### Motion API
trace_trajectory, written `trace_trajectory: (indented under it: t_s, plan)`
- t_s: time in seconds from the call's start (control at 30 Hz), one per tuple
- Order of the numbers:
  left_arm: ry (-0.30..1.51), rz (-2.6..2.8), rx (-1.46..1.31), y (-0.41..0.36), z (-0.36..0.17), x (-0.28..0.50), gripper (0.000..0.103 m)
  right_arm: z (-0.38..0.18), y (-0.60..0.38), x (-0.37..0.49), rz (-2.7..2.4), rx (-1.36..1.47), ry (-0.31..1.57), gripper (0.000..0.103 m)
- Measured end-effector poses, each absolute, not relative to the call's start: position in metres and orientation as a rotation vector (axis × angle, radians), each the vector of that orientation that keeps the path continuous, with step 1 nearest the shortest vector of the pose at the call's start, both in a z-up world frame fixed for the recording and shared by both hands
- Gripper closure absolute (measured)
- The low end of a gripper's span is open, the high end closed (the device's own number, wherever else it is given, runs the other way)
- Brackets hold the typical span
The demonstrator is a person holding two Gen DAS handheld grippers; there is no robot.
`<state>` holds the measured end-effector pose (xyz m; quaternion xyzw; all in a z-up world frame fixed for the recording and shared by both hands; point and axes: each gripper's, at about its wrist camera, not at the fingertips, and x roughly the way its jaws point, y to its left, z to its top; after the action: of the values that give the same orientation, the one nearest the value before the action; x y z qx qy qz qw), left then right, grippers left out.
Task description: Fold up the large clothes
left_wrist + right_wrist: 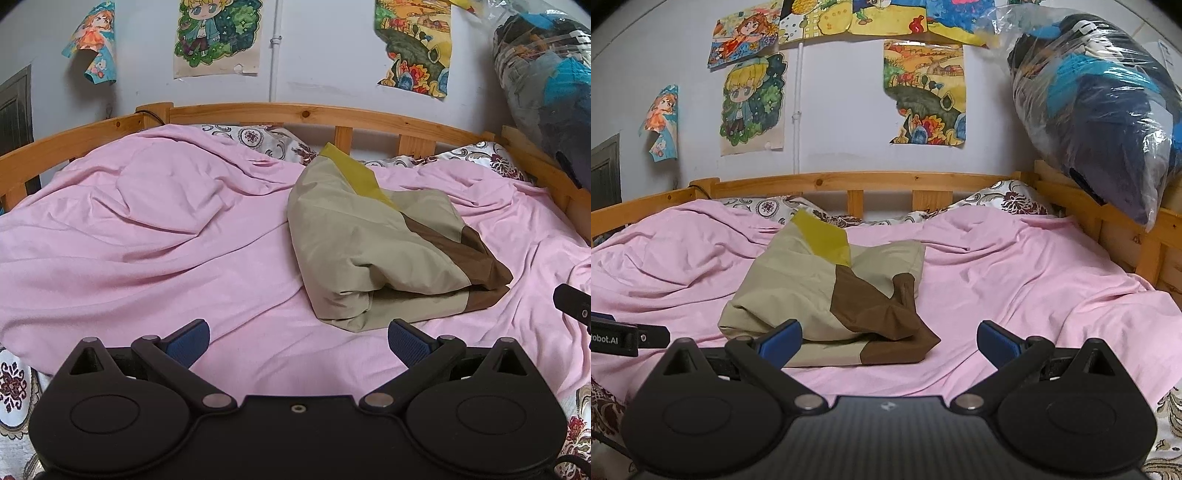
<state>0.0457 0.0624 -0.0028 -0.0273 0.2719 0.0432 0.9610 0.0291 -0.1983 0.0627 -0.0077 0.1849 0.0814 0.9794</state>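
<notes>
A beige, brown and yellow garment (pixel 384 243) lies bunched in a loose pile on the pink sheet (pixel 147 240) of the bed. In the right wrist view the garment (pixel 827 291) sits just beyond the left finger. My left gripper (pixel 298 341) is open and empty, hovering above the sheet just short of the garment's near edge. My right gripper (pixel 889 341) is open and empty, near the garment's brown corner. Each gripper's body shows at the edge of the other's view, the right one (pixel 572 301) and the left one (pixel 617 338).
A wooden bed rail (pixel 295 112) runs along the back and both sides. Patterned pillows (pixel 255 138) lie at the head. A plastic bag of dark clothes (pixel 1097 110) rests on the right rail. Posters hang on the wall.
</notes>
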Motion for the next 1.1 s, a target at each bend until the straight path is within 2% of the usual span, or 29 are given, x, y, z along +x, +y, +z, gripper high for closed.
trace_trajectory:
  t_s: [1.1]
  plan:
    - [0.549,0.085,-0.054,0.0603,-0.0021,0.0442,0.001,0.0631,-0.1998,0.0281,0.162,-0.013,0.366,0.0]
